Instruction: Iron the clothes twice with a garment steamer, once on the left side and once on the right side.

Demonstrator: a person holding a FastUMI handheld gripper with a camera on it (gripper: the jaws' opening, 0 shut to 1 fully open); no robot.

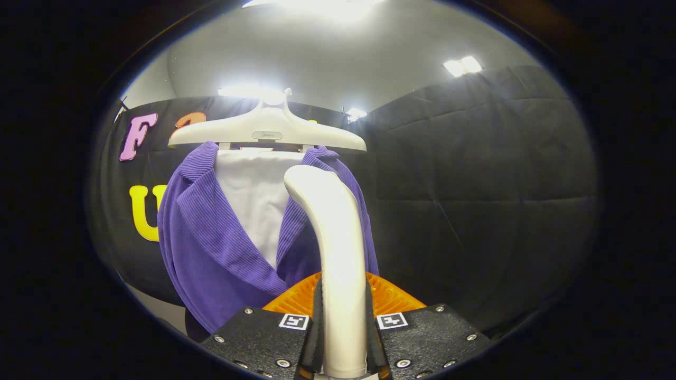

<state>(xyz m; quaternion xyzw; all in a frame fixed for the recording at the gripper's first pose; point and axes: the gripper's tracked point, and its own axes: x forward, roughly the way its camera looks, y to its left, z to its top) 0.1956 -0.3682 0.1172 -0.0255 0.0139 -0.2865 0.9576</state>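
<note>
The hand-held gripper [344,338] is clamping both fingers on the white handle of the garment steamer [332,237], which is standing upright between them and curving forward at its top toward the clothes; the grip is sitting low on the handle, so the head is riding far out from the fingers and any twist of the wrist is likely swinging it wide. The purple jacket [211,253] is hanging beyond the fingers on a white hanger [266,132], open at the front over a white panel [253,195]; from here the steamer head is crossing in front of the jacket's lapel on the viewer's right, near the collar, though whether it is touching the cloth I cannot tell.

To do the pass well, I judge that the head should be travelling straight down one side from the shoulder, its face turned to the fabric and kept flat, moving slowly and evenly; the handle should be staying square in the fingers so it is not slipping round.

The hanger's arm is overhanging just above the head, so lifting higher is risking a knock; the jacket's outer edges are marking the limit of each stroke; to the jacket's right side dark quilted wall is leaving open room for swinging clear; downward the jacket's hem is passing behind the gripper, out of sight.
</note>
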